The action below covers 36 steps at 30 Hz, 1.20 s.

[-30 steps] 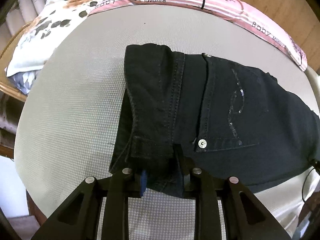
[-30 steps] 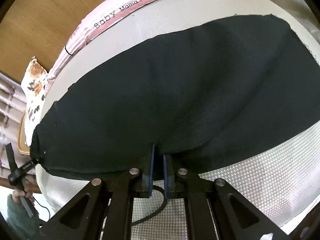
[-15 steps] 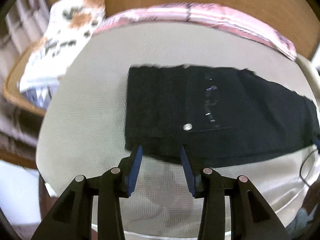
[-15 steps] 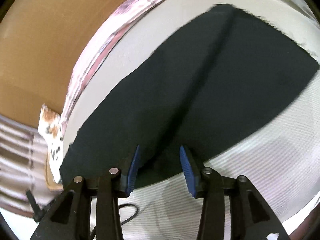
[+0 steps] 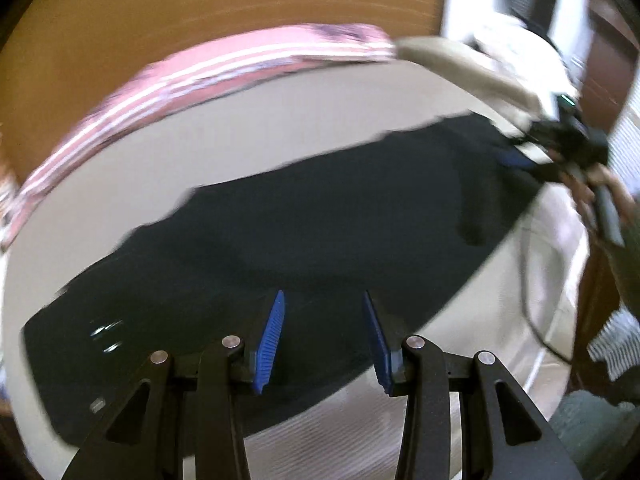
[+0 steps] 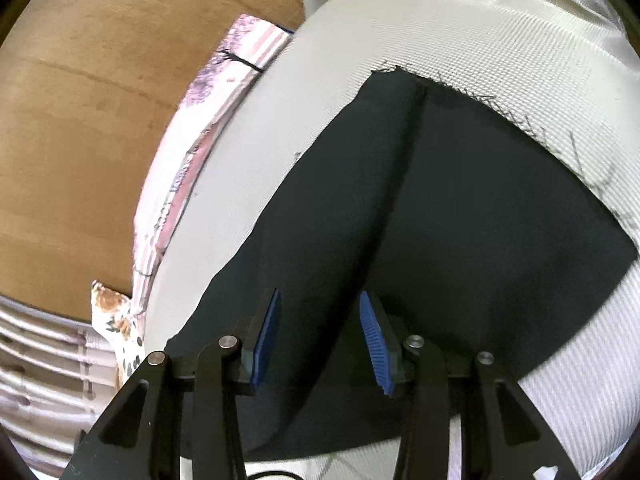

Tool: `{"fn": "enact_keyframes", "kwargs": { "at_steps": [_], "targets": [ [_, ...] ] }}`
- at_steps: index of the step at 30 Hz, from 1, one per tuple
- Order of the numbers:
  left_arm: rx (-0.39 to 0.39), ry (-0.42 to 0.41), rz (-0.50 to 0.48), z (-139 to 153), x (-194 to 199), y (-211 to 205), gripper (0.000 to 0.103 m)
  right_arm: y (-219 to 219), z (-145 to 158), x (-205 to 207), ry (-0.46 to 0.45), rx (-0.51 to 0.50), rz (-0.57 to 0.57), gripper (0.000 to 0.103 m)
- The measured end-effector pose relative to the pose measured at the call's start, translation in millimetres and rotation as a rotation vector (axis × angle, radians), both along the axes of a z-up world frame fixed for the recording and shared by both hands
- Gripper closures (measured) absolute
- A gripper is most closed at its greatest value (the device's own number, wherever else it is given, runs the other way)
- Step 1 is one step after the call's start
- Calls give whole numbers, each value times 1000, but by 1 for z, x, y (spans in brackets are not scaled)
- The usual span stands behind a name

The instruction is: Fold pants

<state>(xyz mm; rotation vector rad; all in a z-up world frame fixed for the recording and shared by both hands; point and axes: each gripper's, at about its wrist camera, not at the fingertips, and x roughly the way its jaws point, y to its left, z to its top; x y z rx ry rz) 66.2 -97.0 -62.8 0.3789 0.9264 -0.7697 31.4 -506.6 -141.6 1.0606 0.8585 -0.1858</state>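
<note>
Black pants [image 5: 320, 232] lie flat, folded lengthwise, across a pale woven mattress [image 5: 280, 120]. In the left wrist view my left gripper [image 5: 324, 320] hangs open over the pants' near edge, nothing between its blue pads [image 5: 272, 340]. The waist end with its shiny studs [image 5: 106, 332] is at the lower left. At the far right a hand [image 5: 600, 184] holds the right gripper [image 5: 560, 140] by the leg end, blurred. In the right wrist view my right gripper [image 6: 318, 320] stands open above the pants [image 6: 460, 208], and the frayed hems [image 6: 400, 76] lie ahead of it.
A pink striped blanket [image 5: 208, 68] runs along the mattress's far edge against a wooden headboard [image 5: 240, 0]. A floral pillow [image 6: 116, 320] sits at the left in the right wrist view. A dark cable [image 5: 532, 280] trails off the mattress's right side.
Both grippers let go of the pants' near edge and opened. The left one swung right along the pants, away from the waist. The right one moved toward the hem end.
</note>
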Motion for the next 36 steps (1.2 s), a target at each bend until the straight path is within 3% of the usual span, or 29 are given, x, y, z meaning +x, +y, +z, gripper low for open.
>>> {"fn": "enact_keyframes", "kwargs": {
  "at_steps": [5, 7, 10, 13, 19, 21, 23, 26, 29, 32, 36],
  "targets": [
    [1, 32, -152, -18, -21, -60, 61, -9, -7, 13, 11, 10, 13, 64],
    [2, 45, -198, -26, -30, -84, 61, -11, -7, 12, 8, 14, 19, 82],
    [12, 28, -267, -34, -42, -109, 61, -18, -7, 10, -3, 33, 25, 90],
    [28, 9, -302, -40, -45, -123, 61, -23, -5, 9, -18, 63, 21, 93],
    [44, 10, -317, -52, -40, -140, 62, -18, 13, 28, 0, 24, 58, 93],
    [15, 22, -292, -53, -34, -141, 69, -13, 23, 42, 5, -4, 92, 93],
    [4, 37, -268, -54, -27, -138, 83, -7, 32, 62, 5, -36, 137, 92],
    [-40, 100, -228, -55, -13, -131, 91, 8, 46, 95, -19, -70, 199, 85],
    [-76, 150, -192, -56, -5, -125, 91, 13, 57, 121, -94, -41, 211, 70],
    [-95, 178, -177, -57, 1, -121, 91, 8, 64, 128, -124, -39, 195, 70],
    [-114, 199, -172, -59, 4, -119, 91, -10, 65, 105, -111, -67, 156, 70]
  ]
}}
